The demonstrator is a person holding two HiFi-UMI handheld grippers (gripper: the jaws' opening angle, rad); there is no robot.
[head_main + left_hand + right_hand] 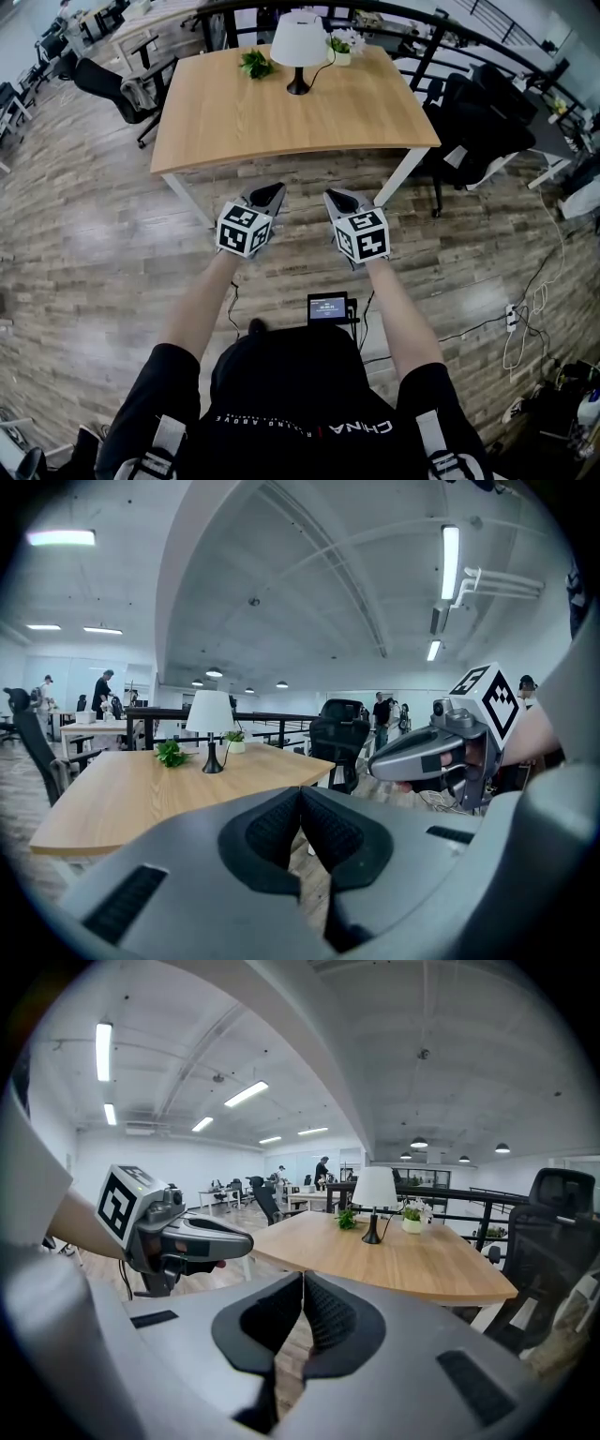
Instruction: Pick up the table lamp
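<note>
The room is brightly and evenly lit from overhead. Long ceiling tubes (450,562) and round downlights (419,1143) supply the light. The tubes burn out to plain white in both gripper views. In the head view, the wooden floor (103,253) carries broad, pale glare patches. The table (281,122) top is uniformly lit, and it casts a soft shadow on the floor along its near edge.

Both gripper views have black corners and strong barrel distortion, so the ceiling ribs bow. In the head view, the railing (487,37) curves along the top edge. The near bodies of the left gripper (301,797) and the right gripper (303,1283) look slightly soft. Mid-distance detail is crisp.
</note>
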